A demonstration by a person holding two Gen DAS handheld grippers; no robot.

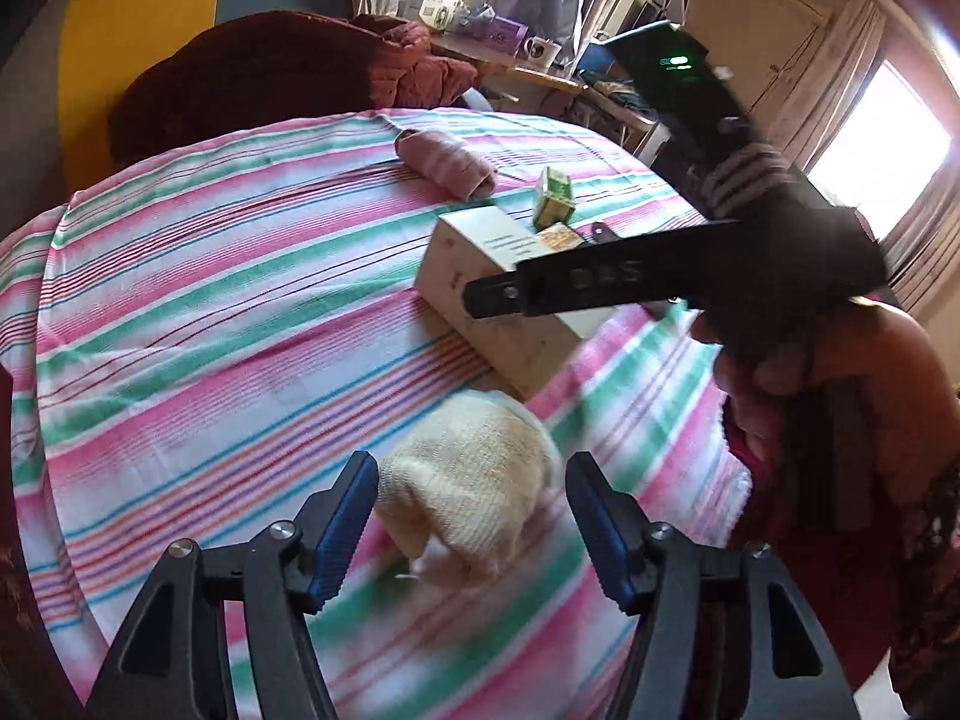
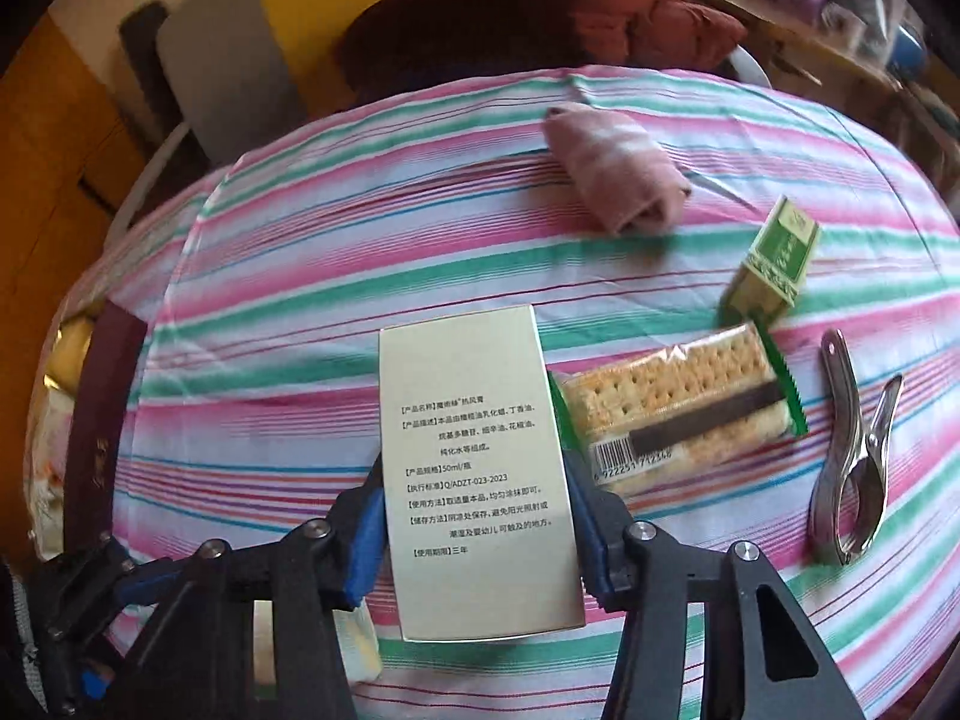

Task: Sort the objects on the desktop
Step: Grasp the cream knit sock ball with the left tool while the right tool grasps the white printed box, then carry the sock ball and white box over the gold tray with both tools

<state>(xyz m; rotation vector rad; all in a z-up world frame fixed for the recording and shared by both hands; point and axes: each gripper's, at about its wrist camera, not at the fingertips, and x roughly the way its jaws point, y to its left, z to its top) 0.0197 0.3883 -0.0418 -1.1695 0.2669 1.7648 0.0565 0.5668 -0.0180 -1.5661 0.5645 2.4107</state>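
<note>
My right gripper (image 2: 477, 525) is shut on a white carton (image 2: 474, 462) with printed text; its blue pads press both long sides. The carton also shows in the left wrist view (image 1: 498, 294), under the right gripper's black finger. My left gripper (image 1: 471, 516) is open around a rolled cream sock (image 1: 474, 480) on the striped cloth, with gaps on both sides. A rolled pink sock (image 2: 612, 171) lies farther back. A cracker packet (image 2: 672, 414), a small green box (image 2: 774, 264) and a metal hole punch (image 2: 852, 462) lie right of the carton.
The striped cloth (image 1: 210, 330) covers a round table. A dark red garment (image 1: 270, 66) is heaped behind the far edge. A cluttered wooden shelf (image 1: 540, 78) stands at the back right. The person's hand (image 1: 768, 372) is at the right.
</note>
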